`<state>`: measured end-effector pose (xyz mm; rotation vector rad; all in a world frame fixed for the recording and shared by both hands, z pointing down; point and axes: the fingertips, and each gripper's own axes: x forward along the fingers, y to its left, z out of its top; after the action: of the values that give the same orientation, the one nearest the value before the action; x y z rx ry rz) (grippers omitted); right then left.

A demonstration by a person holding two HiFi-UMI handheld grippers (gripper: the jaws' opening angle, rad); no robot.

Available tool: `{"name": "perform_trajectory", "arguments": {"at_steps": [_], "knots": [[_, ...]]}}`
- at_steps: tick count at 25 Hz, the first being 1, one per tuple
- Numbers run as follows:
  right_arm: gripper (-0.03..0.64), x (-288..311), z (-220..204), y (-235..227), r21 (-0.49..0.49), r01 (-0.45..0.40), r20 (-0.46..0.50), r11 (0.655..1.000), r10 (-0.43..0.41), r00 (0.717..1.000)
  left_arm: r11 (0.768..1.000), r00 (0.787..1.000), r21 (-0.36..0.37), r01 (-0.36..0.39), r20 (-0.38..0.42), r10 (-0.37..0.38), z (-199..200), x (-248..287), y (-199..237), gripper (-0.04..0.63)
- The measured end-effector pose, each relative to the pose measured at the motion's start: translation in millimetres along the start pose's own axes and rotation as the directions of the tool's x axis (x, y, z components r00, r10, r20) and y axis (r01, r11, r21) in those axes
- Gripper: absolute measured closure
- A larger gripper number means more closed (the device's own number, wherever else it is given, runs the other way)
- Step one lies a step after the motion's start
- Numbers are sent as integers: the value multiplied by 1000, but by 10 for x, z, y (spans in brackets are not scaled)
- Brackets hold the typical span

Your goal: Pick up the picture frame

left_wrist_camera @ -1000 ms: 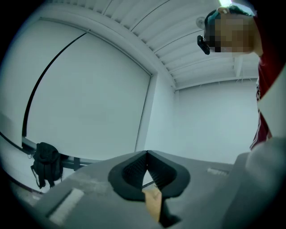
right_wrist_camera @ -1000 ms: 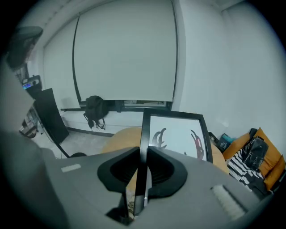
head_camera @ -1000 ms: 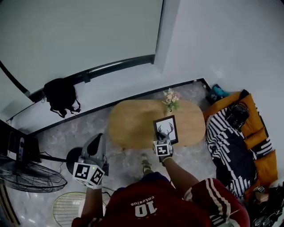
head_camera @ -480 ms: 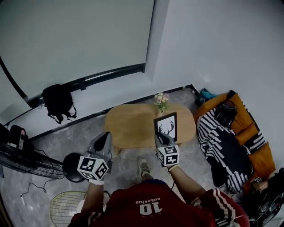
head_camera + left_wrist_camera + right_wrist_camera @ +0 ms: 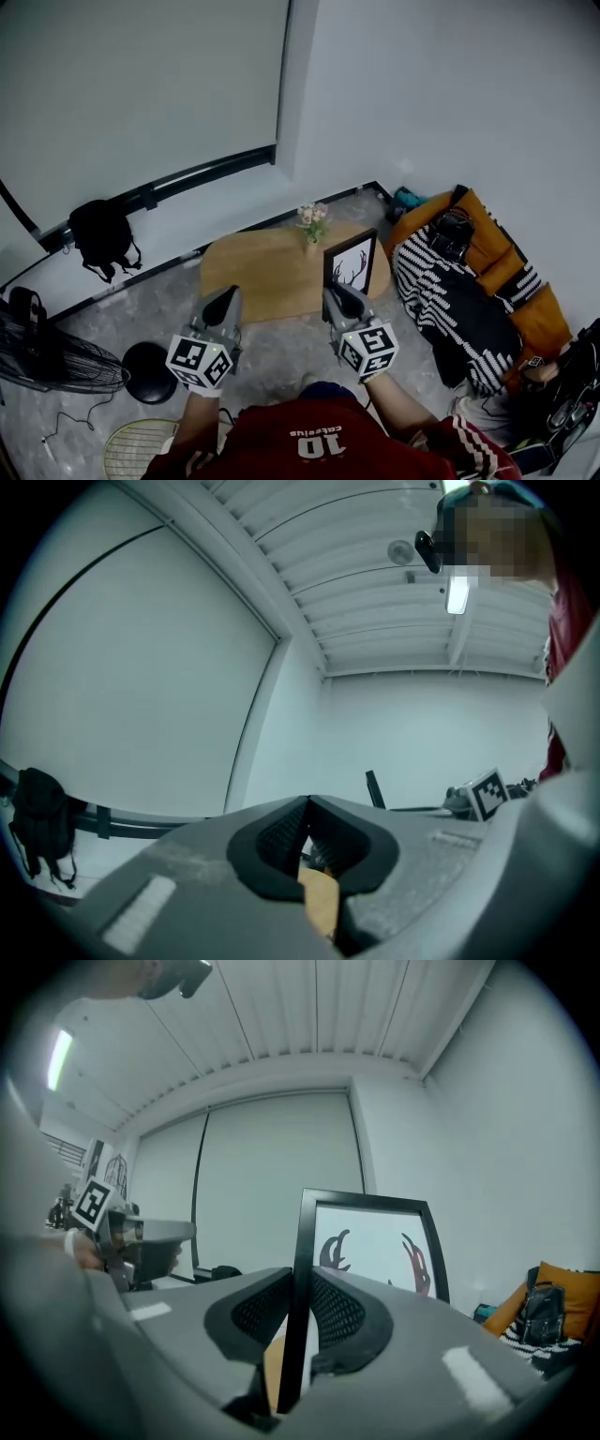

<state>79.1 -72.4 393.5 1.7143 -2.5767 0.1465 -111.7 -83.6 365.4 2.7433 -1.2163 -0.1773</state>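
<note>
The picture frame (image 5: 352,264) is clamped edge-on in the right gripper (image 5: 339,300), so it is held upright above the table (image 5: 251,274). The left gripper (image 5: 223,306) is closed, empty.

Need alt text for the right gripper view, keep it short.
The right gripper clamps the left edge of an upright black frame that holds an antler print. The left gripper shows at far left. An orange cushion and a dark bag lie at lower right.
</note>
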Motion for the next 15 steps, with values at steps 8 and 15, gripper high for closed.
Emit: {"name": "perform_trajectory", "arguments": {"at_steps": [8, 15], "knots": [[555, -105, 823, -342, -4, -25, 100, 1000, 26, 995, 1000, 1000, 24, -13, -4, 13, 314, 405, -123, 592], [557, -103, 1048, -570, 26, -54, 150, 998, 50, 987, 998, 999, 42, -38, 18, 37, 453, 560, -195, 592]]}}
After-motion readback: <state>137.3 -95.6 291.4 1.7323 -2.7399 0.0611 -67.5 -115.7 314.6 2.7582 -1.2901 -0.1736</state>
